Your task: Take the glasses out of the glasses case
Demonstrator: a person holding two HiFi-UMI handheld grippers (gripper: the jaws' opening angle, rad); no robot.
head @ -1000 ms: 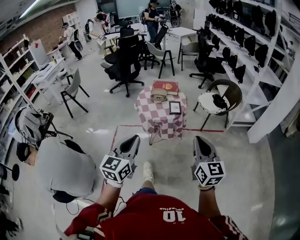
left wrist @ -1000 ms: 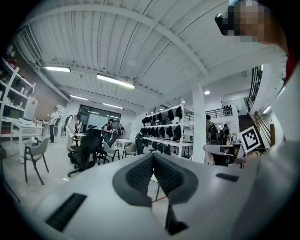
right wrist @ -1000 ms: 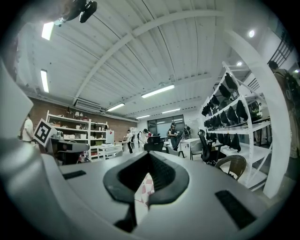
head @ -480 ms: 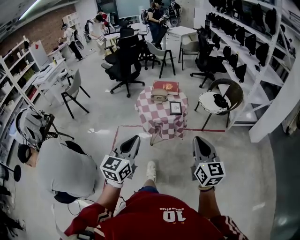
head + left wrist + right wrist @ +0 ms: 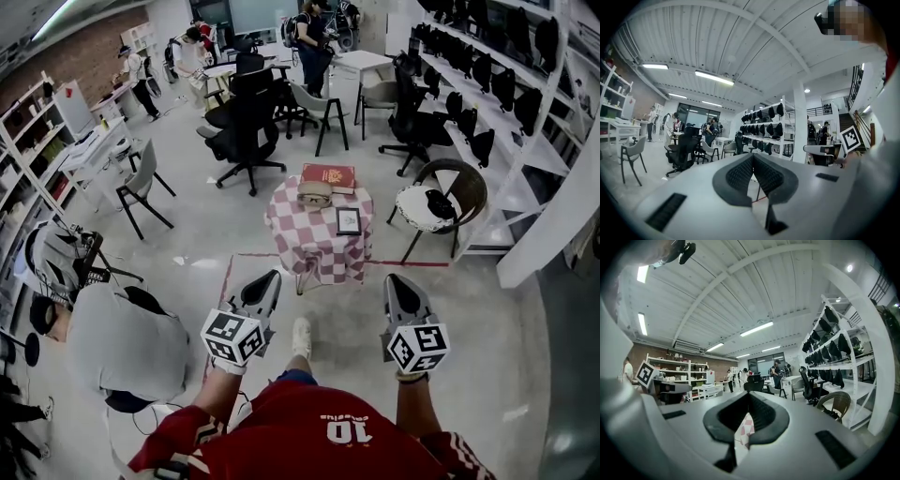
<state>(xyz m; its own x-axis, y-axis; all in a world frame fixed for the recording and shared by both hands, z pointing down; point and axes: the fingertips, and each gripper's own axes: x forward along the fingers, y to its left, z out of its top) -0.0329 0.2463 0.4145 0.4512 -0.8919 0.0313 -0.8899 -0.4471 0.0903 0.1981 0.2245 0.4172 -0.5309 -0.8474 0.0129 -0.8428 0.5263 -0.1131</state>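
Facing checkered table (image 5: 314,246), left hand-held gripper (image 5: 268,279) and right hand-held gripper (image 5: 397,281) closed

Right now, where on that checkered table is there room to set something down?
On the table, the near-left cloth is bare, between the glasses case behind and the black frame at right. The red book crowds the far edge.

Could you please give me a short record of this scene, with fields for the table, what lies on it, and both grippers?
table: small table under a red-and-white checked cloth, ahead of both grippers, not touched by either
on table: tan glasses case, too small to tell whether it is open; red book behind it; black-framed picture nearer, to the right
left gripper: shut, empty
right gripper: shut, empty
task state: case not yet reached
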